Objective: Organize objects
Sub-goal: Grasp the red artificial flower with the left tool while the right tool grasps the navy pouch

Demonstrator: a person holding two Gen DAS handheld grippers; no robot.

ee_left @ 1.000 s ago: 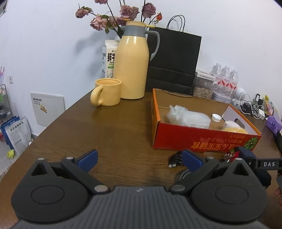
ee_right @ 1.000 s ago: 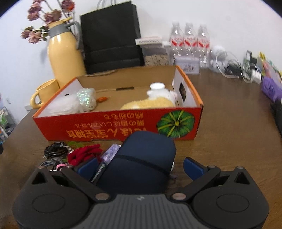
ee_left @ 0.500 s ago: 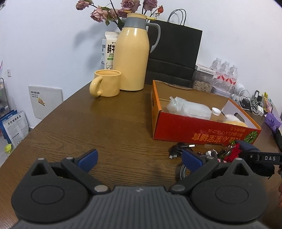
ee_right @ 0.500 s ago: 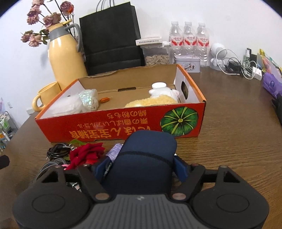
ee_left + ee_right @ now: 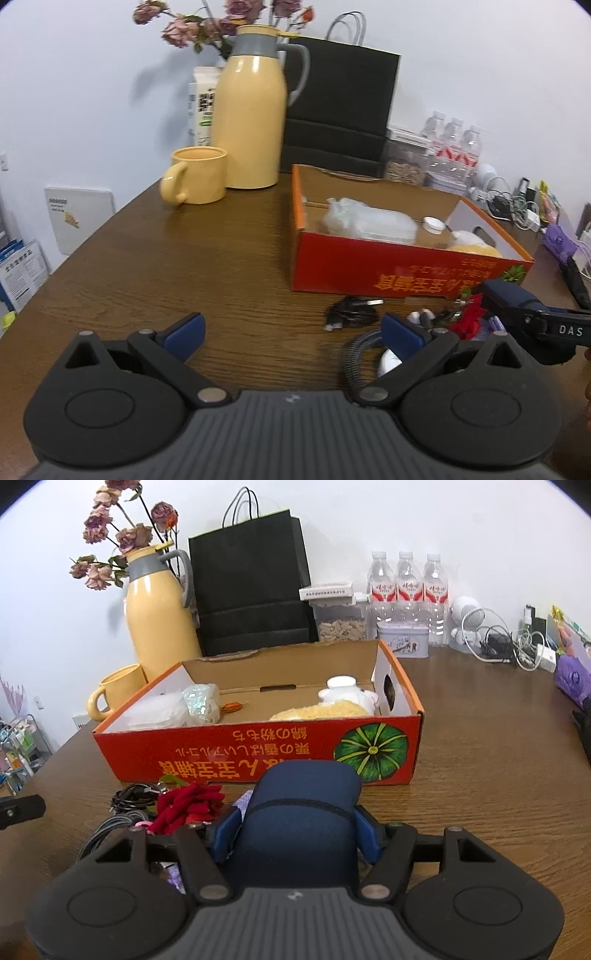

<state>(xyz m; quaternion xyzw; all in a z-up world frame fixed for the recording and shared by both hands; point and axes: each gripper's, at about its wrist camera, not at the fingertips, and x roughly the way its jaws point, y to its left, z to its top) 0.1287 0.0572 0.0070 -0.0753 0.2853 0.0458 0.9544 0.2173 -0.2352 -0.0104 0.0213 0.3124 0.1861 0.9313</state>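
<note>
A navy blue pouch (image 5: 303,808) lies on the brown table in front of the red cardboard box (image 5: 258,753). My right gripper (image 5: 295,834) straddles the pouch; its jaws are closing and the blue pads touch both sides. The same pouch (image 5: 517,299) shows at the right of the left wrist view. A red fabric flower (image 5: 188,805), black cables (image 5: 133,797) and a braided cord lie left of the pouch. My left gripper (image 5: 291,328) hovers open over bare table, with a black cable (image 5: 351,314) and white earbuds (image 5: 421,315) just ahead of its right finger.
The box holds clear plastic bags (image 5: 369,221), a white-capped bottle (image 5: 341,685) and a yellow plush item (image 5: 321,710). Behind it stand a yellow mug (image 5: 197,179), a yellow jug (image 5: 251,110), a black paper bag (image 5: 255,583), water bottles (image 5: 406,587) and tangled chargers (image 5: 509,646).
The right jaws have drawn in from wide open until their pads touch the navy pouch. The left gripper stays open and has hardly moved.
</note>
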